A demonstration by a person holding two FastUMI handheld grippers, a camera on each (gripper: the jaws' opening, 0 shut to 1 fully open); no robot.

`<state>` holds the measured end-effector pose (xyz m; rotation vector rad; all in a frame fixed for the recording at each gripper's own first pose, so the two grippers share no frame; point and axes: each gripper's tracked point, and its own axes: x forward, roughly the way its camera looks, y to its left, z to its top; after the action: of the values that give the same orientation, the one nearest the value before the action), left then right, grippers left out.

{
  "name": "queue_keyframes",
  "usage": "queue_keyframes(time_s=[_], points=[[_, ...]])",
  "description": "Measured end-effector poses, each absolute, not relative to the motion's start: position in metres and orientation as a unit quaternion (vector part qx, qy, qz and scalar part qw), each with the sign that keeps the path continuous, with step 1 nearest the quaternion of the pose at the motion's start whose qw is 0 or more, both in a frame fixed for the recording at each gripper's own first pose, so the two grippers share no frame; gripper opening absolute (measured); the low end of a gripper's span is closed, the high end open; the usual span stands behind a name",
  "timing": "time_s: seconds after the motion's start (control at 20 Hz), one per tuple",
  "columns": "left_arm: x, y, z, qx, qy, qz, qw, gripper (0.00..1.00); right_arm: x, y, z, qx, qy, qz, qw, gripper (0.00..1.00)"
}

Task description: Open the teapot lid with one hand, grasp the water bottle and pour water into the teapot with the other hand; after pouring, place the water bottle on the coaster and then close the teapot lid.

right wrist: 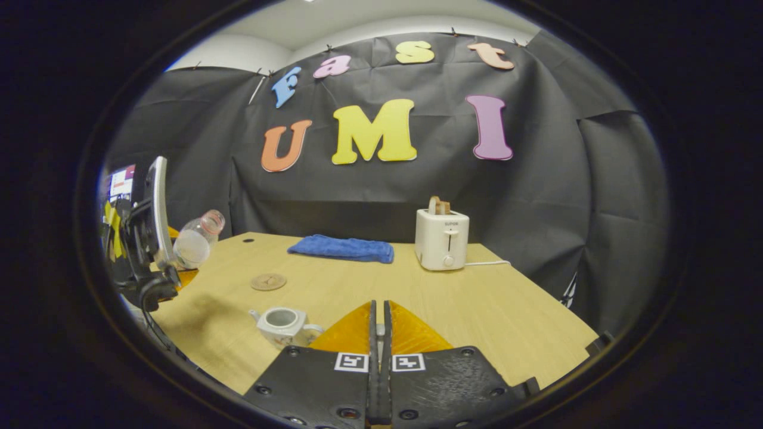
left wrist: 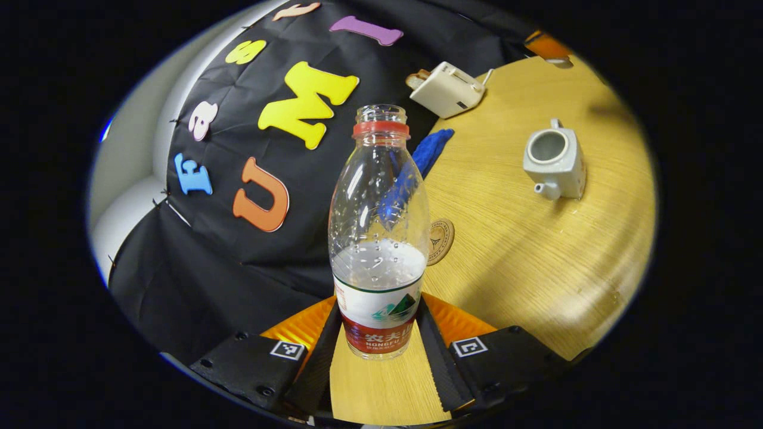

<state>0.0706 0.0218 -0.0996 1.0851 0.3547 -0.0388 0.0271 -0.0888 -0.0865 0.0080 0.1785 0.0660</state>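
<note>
Left gripper view: tilted tongs (left wrist: 378,345) around water bottle (left wrist: 379,238).

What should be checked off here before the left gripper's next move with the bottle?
1. Grip: the left gripper has both fingers pressed on the lower body of the water bottle: ok.
2. Bottle neck uncapped, water left inside: ok.
3. Teapot open at the top, upright on the table: ok.
4. Bottle mouth over the teapot opening: not ok; the bottle is well to one side of the teapot.
5. Coaster bare for the set-down: ok.
6. Lid held in the right gripper: cannot tell; its fingers are closed together and anything pinched is hidden.
</note>
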Motion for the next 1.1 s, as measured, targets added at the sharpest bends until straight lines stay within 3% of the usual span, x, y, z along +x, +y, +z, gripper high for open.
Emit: queue_keyframes(time_s=[0.85, 0.9, 1.1], points=[[0.073, -0.012, -0.121, 0.702, 0.151, -0.062, 0.694, 0.74, 0.015, -0.119, -0.102, 0.011, 0.093, 0.027, 0.995, 0.00], [0.070, -0.014, -0.122, 0.709, 0.148, -0.062, 0.687, 0.78, 0.014, -0.118, -0.104, 0.011, 0.093, 0.027, 0.995, 0.00], [0.073, -0.018, -0.122, 0.736, 0.148, -0.068, 0.657, 0.74, 0.012, -0.122, -0.105, 0.011, 0.093, 0.027, 0.995, 0.00]])
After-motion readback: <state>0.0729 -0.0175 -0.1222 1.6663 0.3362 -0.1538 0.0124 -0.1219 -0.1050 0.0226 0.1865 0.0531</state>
